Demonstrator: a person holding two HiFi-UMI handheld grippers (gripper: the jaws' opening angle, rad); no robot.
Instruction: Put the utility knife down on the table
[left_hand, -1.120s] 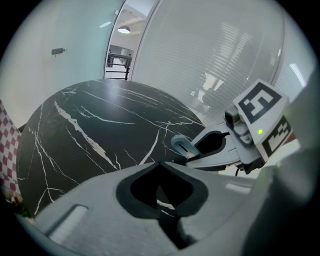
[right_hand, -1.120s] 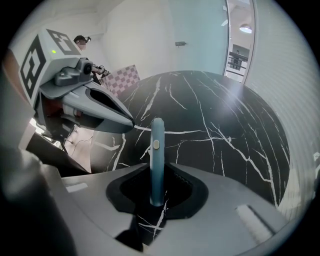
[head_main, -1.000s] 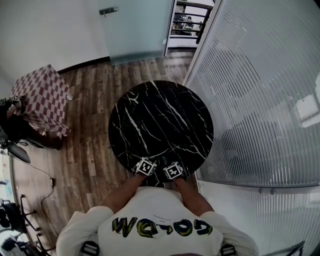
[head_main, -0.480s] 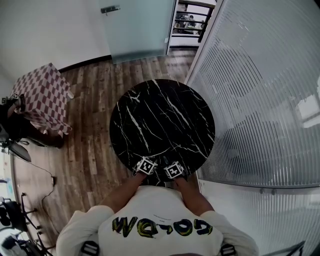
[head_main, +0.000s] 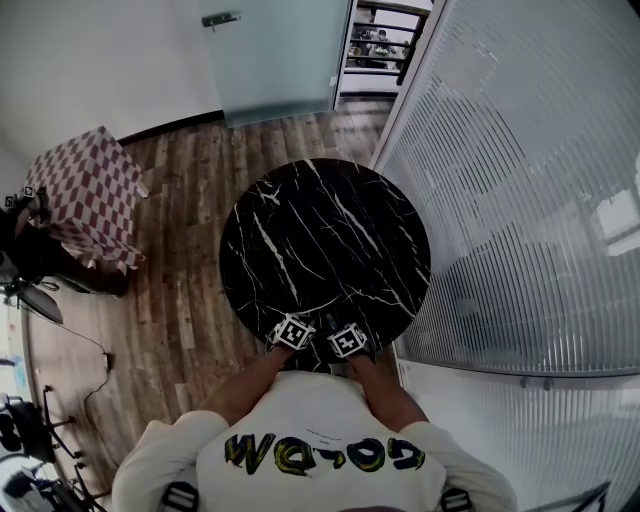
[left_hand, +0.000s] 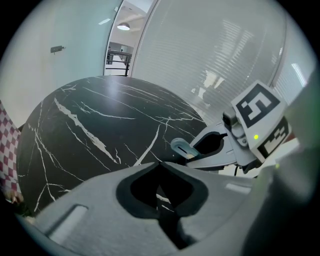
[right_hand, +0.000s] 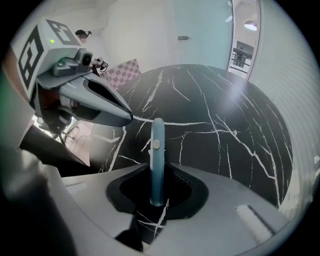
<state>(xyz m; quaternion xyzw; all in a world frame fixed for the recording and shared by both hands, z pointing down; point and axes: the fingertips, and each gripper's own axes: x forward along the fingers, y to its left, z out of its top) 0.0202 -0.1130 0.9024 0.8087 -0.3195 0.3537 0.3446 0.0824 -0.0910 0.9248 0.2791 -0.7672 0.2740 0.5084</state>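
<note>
The right gripper (right_hand: 157, 170) was clamped on the blue utility knife (right_hand: 157, 142), which stuck out from between its jaws over the near edge of the round black table (head_main: 330, 230). The left gripper (left_hand: 160, 164) sat just beside it, its jaws together with nothing between them.

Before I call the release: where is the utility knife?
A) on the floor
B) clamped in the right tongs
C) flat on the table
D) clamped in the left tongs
B: the right gripper view shows the blue utility knife clamped between the right tongs.
</note>
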